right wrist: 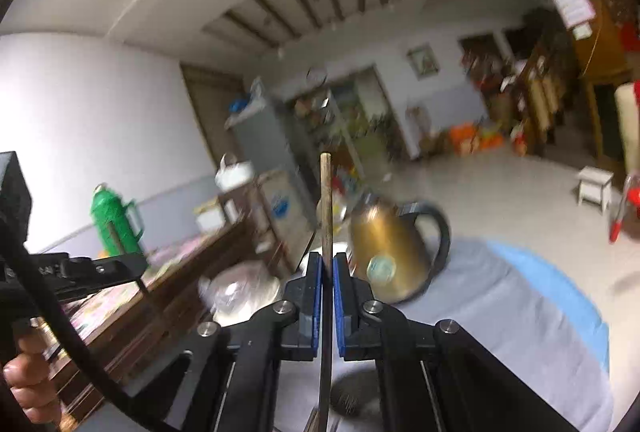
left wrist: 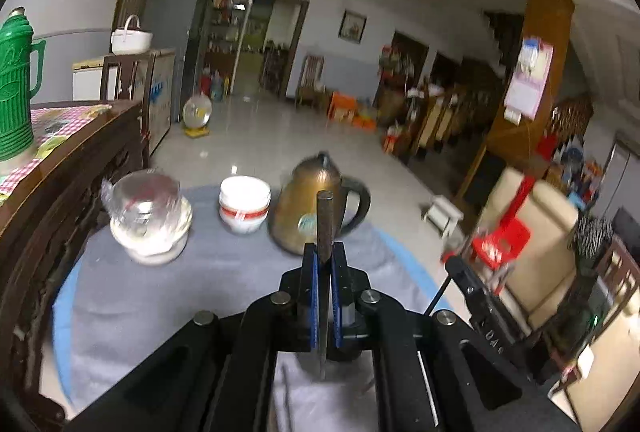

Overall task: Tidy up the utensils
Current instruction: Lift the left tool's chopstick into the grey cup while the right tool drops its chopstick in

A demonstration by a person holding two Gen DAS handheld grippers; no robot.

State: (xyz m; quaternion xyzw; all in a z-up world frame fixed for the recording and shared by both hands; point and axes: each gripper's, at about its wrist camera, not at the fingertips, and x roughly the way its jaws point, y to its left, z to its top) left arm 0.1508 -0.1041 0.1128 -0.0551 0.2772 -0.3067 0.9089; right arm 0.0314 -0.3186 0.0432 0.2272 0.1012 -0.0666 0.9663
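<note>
**Above the tabletop, two thin utensils ride in narrow pinches**

Above the tabletop [left wrist: 160,296], each gripper carries one slim utensil, and both holds look easy to lose. The left gripper [left wrist: 325,252] has its blue pads pressed together on a dark, flat-sided stick [left wrist: 324,224] that pokes up past the tips, its lower end hanging below them. The right gripper [right wrist: 327,264] is squeezed likewise on a thin wooden stick [right wrist: 326,200], probably a chopstick, which stands nearly upright with much of its length above the pads.

Risks, as I judge them: each stick is clamped across only a short stretch, so a quick swing or wrist roll could make it pivot or slide out. The brass kettle [left wrist: 316,208] stands just ahead, beside a white bowl [left wrist: 244,204] and a plastic-wrapped glass dish [left wrist: 148,216]; a protruding tip could knock one of them. Both views are blurred, so I cannot tell how squarely either stick sits between the pads.
</note>
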